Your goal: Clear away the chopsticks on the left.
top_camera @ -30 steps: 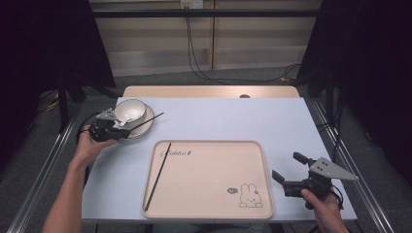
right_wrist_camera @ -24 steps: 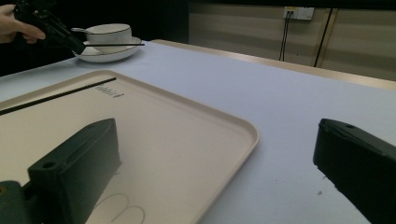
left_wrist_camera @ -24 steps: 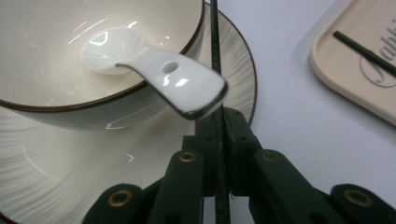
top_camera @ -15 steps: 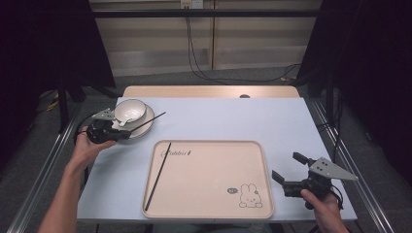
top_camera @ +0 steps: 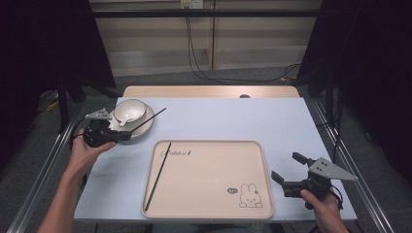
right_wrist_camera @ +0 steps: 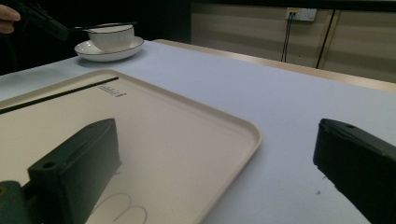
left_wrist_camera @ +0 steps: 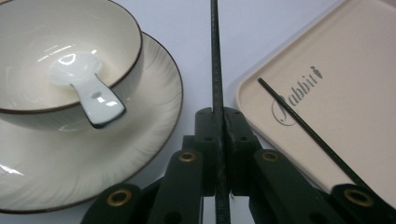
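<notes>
Left gripper (top_camera: 127,134), seen from the high view, sits at the far left of the pale blue table (top_camera: 233,121), its jaws closed on a black chopstick (top_camera: 145,121) that slants up and right over the rim of a cream plate (top_camera: 144,127). On that plate stands a bowl (top_camera: 130,110) with a white spoon (top_camera: 122,119) in it. A beige tray (top_camera: 209,179) lies at the near centre, a second chopstick (top_camera: 160,172) lying along its left side and a rabbit drawing (top_camera: 250,195) at its near right corner. At the near right edge of the table, just right of the tray, the right gripper (top_camera: 287,170) is held with its jaws spread wide and nothing between them.

From the left gripper view, the two jaws pinch the held chopstick (left_wrist_camera: 216,70), which runs straight up the frame. The bowl (left_wrist_camera: 65,51) and spoon (left_wrist_camera: 86,88) are to the left on the plate (left_wrist_camera: 154,107); the tray (left_wrist_camera: 345,107) with the other chopstick (left_wrist_camera: 303,126) is to the right.

From the right gripper view, the jaws stand far apart over the tray's corner (right_wrist_camera: 205,154). Far off at the left, the bowl (right_wrist_camera: 111,36) and plate (right_wrist_camera: 110,52) appear, with what seems to be the left gripper (right_wrist_camera: 44,24), dim against the dark.
</notes>
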Tool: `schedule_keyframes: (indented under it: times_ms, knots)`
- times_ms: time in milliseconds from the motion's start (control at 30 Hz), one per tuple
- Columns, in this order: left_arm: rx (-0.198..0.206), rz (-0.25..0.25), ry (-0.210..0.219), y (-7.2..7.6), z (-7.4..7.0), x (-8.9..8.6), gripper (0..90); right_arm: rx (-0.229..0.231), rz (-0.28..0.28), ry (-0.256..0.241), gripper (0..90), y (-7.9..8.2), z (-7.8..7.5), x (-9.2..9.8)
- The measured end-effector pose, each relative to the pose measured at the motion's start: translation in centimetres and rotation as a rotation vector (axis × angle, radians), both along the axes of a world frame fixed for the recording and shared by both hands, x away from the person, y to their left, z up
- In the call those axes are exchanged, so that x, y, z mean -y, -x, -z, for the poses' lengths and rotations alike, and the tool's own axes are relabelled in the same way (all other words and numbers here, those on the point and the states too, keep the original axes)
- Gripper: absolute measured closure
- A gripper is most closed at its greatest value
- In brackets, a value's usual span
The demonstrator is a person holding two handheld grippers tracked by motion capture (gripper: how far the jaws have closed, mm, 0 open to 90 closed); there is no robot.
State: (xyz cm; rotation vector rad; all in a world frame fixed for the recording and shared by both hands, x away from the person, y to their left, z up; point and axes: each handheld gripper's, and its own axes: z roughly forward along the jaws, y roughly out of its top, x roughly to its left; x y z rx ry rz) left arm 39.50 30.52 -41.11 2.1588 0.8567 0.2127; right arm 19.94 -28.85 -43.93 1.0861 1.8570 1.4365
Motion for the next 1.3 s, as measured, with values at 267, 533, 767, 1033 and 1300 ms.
schedule_keyframes:
  times_ms: [267,533,767,1033,1300]
  knots:
    - [-0.024,-0.039,0.041,2.3,-0.1,0.1,85.6,0.004,0.002,0.002,0.3,0.0,0.0,0.0]
    - [-0.046,-0.055,0.053,4.1,-0.1,0.9,85.5,0.003,0.005,0.003,0.3,0.0,0.0,0.0]
    - [-0.032,-0.126,0.062,6.1,-0.2,1.8,85.6,0.003,0.005,0.004,0.3,0.0,0.0,-0.1]
    - [-0.069,-0.178,0.125,8.2,-0.1,3.3,85.7,0.006,-0.006,0.006,0.3,0.0,0.0,-0.2]
    - [-0.090,-0.194,0.130,10.5,-0.2,4.9,85.7,0.008,-0.003,0.008,0.3,0.0,0.0,-0.3]
